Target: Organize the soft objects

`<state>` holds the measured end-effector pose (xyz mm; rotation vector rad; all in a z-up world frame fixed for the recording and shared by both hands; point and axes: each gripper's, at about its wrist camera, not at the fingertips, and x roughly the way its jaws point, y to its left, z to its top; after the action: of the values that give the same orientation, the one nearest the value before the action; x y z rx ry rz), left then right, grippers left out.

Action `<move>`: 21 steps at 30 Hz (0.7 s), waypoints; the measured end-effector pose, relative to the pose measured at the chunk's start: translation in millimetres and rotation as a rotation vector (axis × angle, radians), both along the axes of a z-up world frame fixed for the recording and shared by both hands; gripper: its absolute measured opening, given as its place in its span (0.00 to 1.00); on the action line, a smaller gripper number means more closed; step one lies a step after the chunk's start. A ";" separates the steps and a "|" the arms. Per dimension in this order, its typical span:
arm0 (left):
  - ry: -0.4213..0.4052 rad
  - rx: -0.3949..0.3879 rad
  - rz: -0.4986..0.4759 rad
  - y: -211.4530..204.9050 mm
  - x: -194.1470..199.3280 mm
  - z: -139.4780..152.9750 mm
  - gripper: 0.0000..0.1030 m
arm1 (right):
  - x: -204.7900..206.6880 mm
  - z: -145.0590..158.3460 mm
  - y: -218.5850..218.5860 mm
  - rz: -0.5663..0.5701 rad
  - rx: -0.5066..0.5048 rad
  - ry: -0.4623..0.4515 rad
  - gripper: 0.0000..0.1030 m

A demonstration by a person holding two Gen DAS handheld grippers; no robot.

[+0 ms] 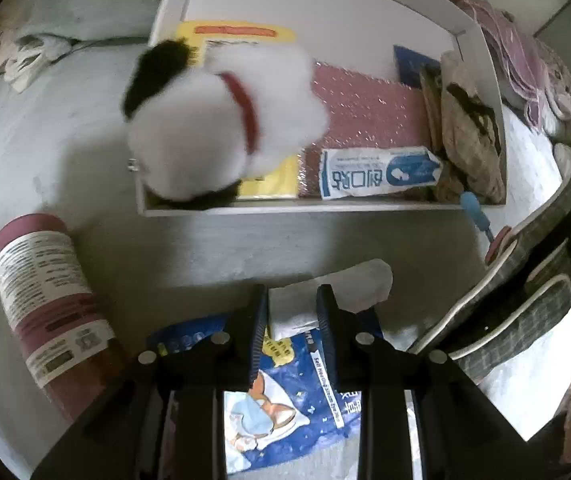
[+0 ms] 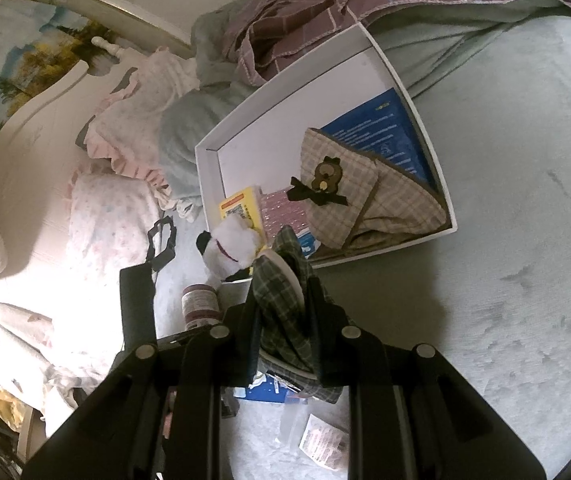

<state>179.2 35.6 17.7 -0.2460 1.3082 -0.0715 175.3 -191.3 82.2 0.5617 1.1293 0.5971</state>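
— Looking for the fluffy white dog (image 1: 213,120)?
— Yes! Where?
— On the white box (image 1: 325,209), at the corner nearest the jar (image 1: 45,300). Hangs half over the rim there, with the black ear out past the side wall and the red collar on top. Looks a bit blurry
— And the left tongs (image 1: 291,292)?
— Open a little, with nothing between the pads. Well apart from the dog, above a white pad (image 1: 361,280) and a starry blue packet (image 1: 297,400) on the pale green bed sheet (image 2: 525,240)
— Touching the pad?
— Cannot tell
— And the right tongs (image 2: 285,290)?
— Squeezed tight on a green checked slipper (image 2: 285,320). Held up off the sheet, just in front of the near edge of the box
— What else inside the box?
— A yellow packet (image 1: 245,34) under the dog. A pink bubbly sheet (image 1: 365,112) in the middle. A blue and white plaster packet (image 1: 377,172) along the near edge. At the end far from the jar, a beige checked bag (image 2: 345,200) with a little bear on it, on top of a dark blue sheet (image 2: 385,136)
— And the jar?
— Lying on its side on the bed sheet, near the dog's corner, outside the box
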 end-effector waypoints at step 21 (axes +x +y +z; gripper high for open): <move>-0.234 -0.085 0.043 27.8 -16.6 60.2 0.01 | 2.5 3.2 -9.9 -0.049 0.008 -0.020 0.22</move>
<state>162.6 63.4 77.9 -0.3282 1.0682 -0.1163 177.8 -201.2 85.4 0.5875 1.0915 0.5644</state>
